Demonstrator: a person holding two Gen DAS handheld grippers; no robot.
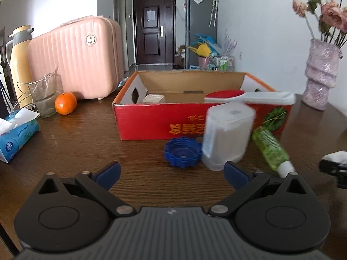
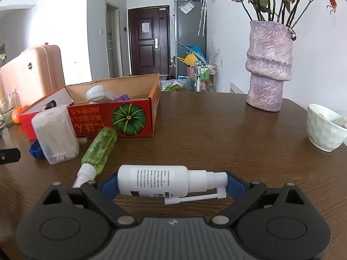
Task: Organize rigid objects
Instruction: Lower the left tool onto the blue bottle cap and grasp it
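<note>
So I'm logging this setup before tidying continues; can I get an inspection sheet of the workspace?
Surface: dark wood table.
Job's things: red box; cotton swab tub, blue cap and green bottle on the table in front of it.
Clutter: orange, glass, tissues, vase, bowl.
Grippers: left gripper open, empty; right gripper holding white spray bottle.
Cables: nothing seen.
Surroundings: pink suitcase, door.

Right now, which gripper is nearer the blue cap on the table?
Left. The left gripper sits open just short of the blue cap; the right gripper, holding the white spray bottle, is farther off to the cap's right.
</note>
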